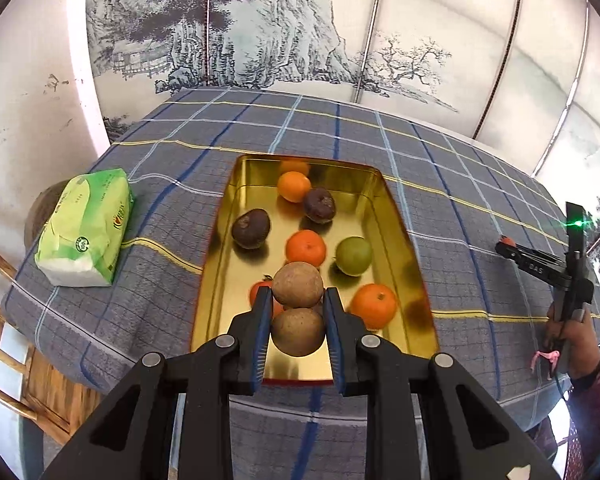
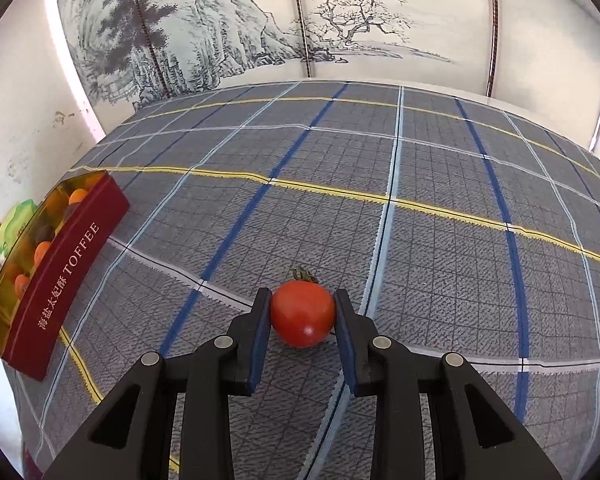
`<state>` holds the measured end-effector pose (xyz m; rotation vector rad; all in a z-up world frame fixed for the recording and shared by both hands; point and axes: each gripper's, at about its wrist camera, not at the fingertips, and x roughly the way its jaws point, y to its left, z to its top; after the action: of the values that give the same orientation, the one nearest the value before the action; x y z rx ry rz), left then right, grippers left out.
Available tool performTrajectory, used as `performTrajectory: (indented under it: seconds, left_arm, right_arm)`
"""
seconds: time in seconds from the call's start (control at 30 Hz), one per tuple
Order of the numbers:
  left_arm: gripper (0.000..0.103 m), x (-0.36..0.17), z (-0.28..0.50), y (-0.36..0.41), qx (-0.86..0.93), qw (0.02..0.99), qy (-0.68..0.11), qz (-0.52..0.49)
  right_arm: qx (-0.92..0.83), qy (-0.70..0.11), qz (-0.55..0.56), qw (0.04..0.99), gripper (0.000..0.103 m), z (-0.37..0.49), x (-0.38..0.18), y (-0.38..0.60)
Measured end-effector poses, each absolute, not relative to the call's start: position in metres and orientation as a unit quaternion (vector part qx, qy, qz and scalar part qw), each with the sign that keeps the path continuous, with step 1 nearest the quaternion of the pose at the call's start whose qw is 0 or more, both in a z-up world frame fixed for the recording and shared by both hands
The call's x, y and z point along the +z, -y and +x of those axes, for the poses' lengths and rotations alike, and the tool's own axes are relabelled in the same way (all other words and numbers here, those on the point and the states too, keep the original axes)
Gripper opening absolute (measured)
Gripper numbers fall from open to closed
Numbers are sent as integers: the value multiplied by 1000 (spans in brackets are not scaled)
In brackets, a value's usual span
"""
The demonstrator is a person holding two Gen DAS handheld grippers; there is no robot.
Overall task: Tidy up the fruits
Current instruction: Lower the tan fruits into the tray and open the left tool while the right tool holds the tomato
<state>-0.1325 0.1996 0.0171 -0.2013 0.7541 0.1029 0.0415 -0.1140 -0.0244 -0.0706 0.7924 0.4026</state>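
We pinch a brown fruit (image 1: 298, 332) in our left gripper (image 1: 297, 300) above the toffee tin (image 1: 396, 216) to drop it in, while our right gripper (image 2: 302, 300) clamps a tomato (image 2: 302, 314) bound there too.

A shiny gold-lined rectangular metal tin (image 1: 384, 216) is seen, its inner walls mirror-bright and its dark red outer side (image 2: 68, 276) smooth and satin. A woven grey checked cloth (image 2: 420, 240) with a coarse, matt weave is spread beneath. The round red tomato (image 2: 302, 314) is glossy and smooth-skinned. The two brown round fruits (image 1: 298, 290) look dull and rough. The green tissue pack (image 1: 86, 226) is wrapped in slightly shiny plastic film. The black gripper fingers (image 2: 260, 320) appear matt plastic.
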Motion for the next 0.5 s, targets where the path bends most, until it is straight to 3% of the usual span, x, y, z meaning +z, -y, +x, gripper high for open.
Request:
performTrajectory:
  seconds: [0.5]
  left_arm:
    - [23, 7, -93, -222, 55, 922, -370, -95]
  right_arm:
    - [192, -389, -37, 900, 32, 44, -26, 112]
